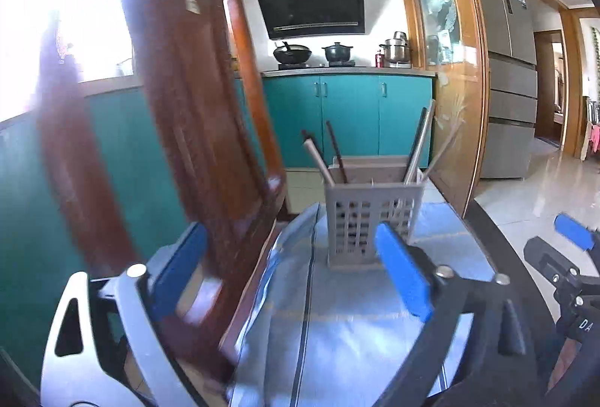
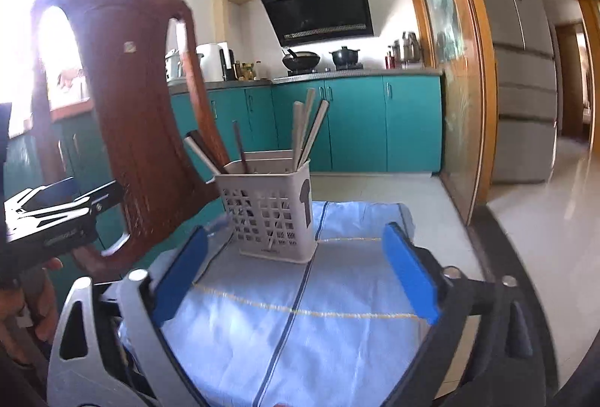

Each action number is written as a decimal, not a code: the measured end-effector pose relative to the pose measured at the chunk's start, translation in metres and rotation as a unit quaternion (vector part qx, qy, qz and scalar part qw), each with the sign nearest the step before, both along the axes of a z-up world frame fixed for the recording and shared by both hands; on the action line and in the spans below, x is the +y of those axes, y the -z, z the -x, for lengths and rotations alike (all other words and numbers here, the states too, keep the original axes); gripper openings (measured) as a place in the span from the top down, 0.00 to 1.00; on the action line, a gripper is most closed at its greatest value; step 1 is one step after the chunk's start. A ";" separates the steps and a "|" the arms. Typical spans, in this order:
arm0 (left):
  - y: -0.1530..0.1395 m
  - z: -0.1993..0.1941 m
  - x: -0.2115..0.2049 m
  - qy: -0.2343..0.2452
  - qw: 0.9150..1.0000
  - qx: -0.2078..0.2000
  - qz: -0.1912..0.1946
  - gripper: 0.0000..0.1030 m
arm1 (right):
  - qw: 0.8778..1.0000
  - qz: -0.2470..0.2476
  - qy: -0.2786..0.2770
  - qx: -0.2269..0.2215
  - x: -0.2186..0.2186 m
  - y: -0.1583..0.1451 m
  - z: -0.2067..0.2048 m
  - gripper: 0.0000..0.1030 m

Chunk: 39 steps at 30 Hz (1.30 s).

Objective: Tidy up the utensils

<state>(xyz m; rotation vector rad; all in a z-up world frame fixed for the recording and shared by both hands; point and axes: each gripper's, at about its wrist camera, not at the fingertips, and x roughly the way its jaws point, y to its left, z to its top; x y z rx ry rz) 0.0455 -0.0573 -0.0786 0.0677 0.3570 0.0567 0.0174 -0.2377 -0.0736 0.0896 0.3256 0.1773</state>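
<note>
A pale perforated utensil holder (image 1: 369, 219) (image 2: 270, 208) stands upright on a light blue cloth (image 1: 356, 317) (image 2: 337, 298). Several chopsticks (image 1: 320, 157) (image 2: 305, 129), some pale and some dark, stick out of its top and lean left and right. My left gripper (image 1: 288, 238) is open just short of the holder, with nothing between its blue pads (image 1: 403, 272). My right gripper (image 2: 296, 236) is also open in front of the holder and holds nothing. Each gripper shows at the edge of the other's view: the right one's blue pad (image 1: 573, 231), and the left gripper (image 2: 56, 208) with a hand (image 2: 22, 298) on it.
A brown plastic chair (image 1: 180, 114) (image 2: 131, 129) stands close on the left, against the table. The table's dark rim (image 1: 502, 249) (image 2: 513, 272) curves along the right. Beyond are teal cabinets (image 1: 348, 114), a stove with pots (image 1: 337, 53), a glass sliding door (image 1: 453, 69) and a fridge (image 1: 506, 69).
</note>
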 end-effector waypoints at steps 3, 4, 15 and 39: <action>0.000 0.022 0.000 0.020 1.000 0.020 0.009 0.04 | 0.999 0.041 0.009 -0.015 0.014 -0.006 0.022 0.03; -0.002 0.029 -0.002 0.030 0.999 0.022 0.007 0.04 | 0.998 0.053 0.015 -0.021 0.018 -0.008 0.029 0.03; -0.030 0.058 -0.009 0.034 0.999 0.002 0.010 0.04 | 0.997 0.042 0.022 -0.056 0.023 -0.036 0.069 0.03; -0.033 0.064 -0.010 0.040 0.999 -0.001 0.016 0.03 | 0.996 0.047 0.035 -0.070 0.024 -0.043 0.076 0.03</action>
